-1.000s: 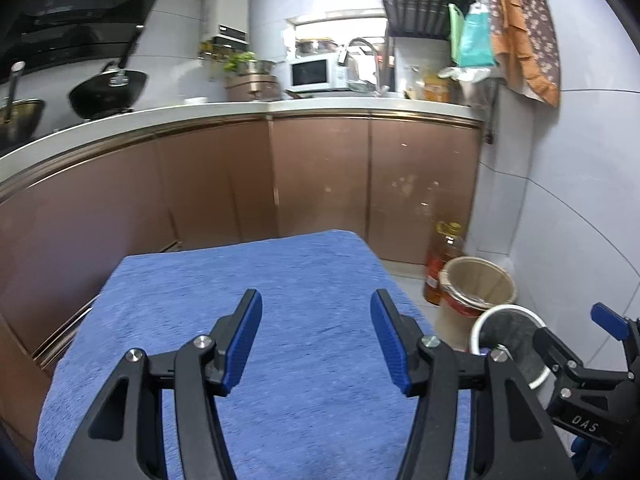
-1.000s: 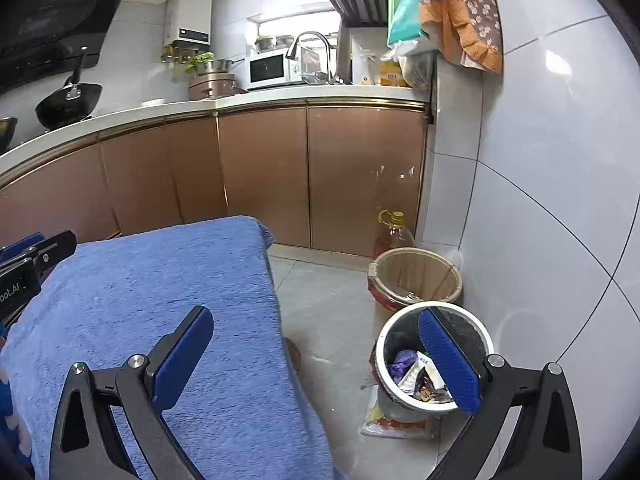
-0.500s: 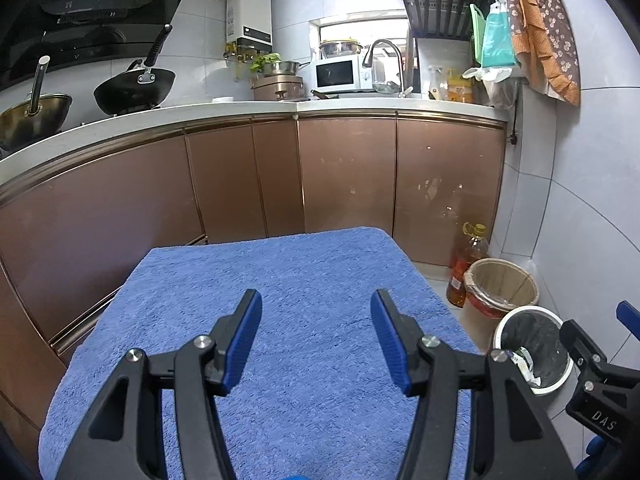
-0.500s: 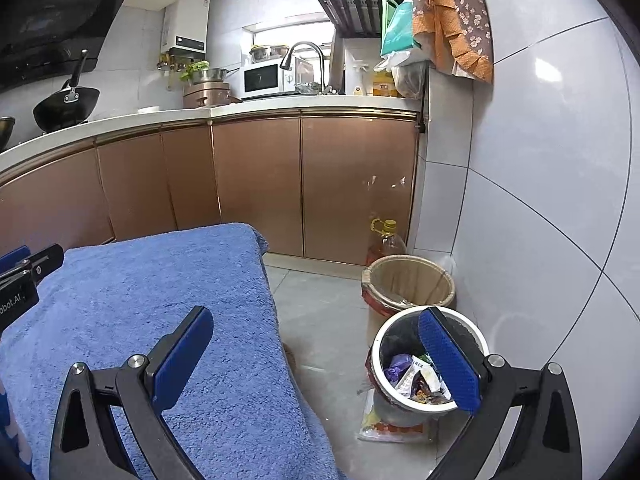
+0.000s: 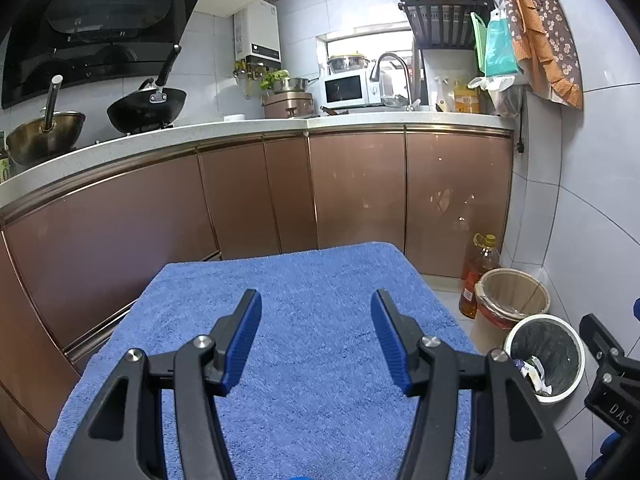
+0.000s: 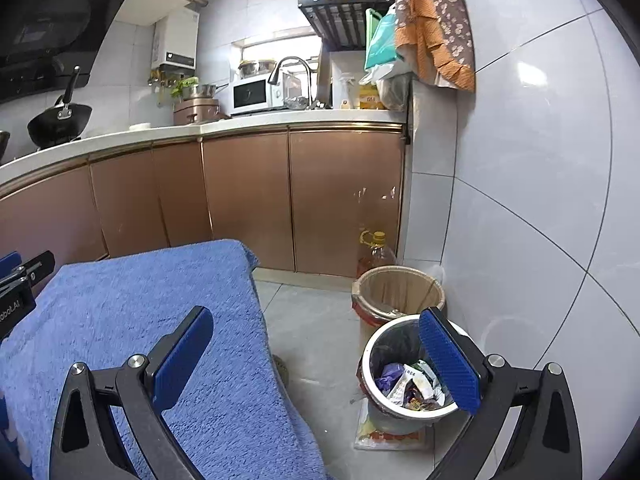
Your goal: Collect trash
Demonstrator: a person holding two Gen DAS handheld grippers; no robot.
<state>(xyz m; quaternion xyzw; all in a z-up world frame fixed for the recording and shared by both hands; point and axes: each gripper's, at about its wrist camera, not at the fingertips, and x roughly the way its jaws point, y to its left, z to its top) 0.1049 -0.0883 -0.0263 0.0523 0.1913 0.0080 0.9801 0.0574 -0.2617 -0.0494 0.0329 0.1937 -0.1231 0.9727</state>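
A white-rimmed trash bin (image 6: 376, 346) with a black liner stands on the floor right of the table, holding several crumpled wrappers (image 6: 408, 386). It also shows in the left wrist view (image 5: 544, 354). My right gripper (image 6: 316, 322) is open and empty, its right finger in front of the bin's rim. My left gripper (image 5: 316, 308) is open and empty above the blue towel (image 5: 304, 280) that covers the table. No trash shows on the towel.
A tan bucket (image 6: 398, 290) and an oil bottle (image 6: 374, 250) stand behind the bin by the brown cabinets (image 6: 248, 200). A flat packet (image 6: 390, 432) lies under the bin. White tiled wall is on the right. The right gripper's body (image 5: 612, 372) shows at the right edge.
Both grippers have risen and drawn back; the views show more of the counter and wall. Both stay open and empty.
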